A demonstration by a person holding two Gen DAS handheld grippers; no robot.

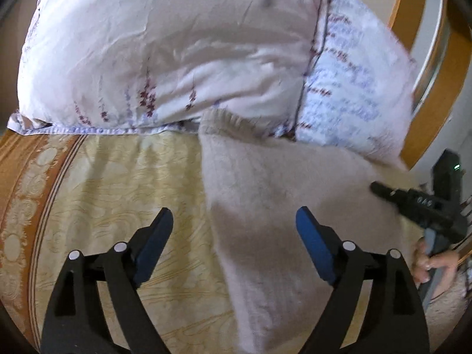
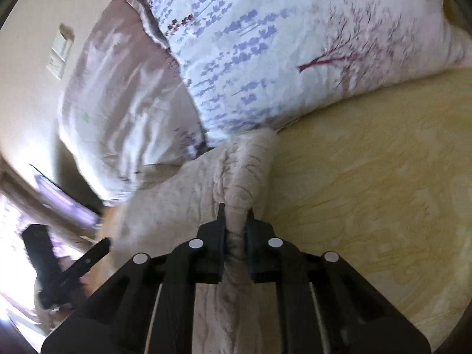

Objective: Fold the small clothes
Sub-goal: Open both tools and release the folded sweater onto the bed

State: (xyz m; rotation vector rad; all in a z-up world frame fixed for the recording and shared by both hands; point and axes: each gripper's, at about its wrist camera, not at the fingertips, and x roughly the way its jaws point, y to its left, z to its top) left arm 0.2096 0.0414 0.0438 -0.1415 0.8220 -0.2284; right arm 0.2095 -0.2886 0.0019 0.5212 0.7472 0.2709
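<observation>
Blue-padded and spread wide, the left gripper [image 1: 234, 236] hangs over the near edge of the beige fleece garment [image 1: 274, 194], pinching nothing. That garment lies on the yellow bedspread [image 1: 124, 177], its ribbed hem against the floral pillows [image 1: 165, 53]. It looks soft, light and limp, so corners or hems seem the best holds.

From the right wrist, the right gripper [image 2: 235, 221] is pressed together on a bunched ridge of the garment.
</observation>
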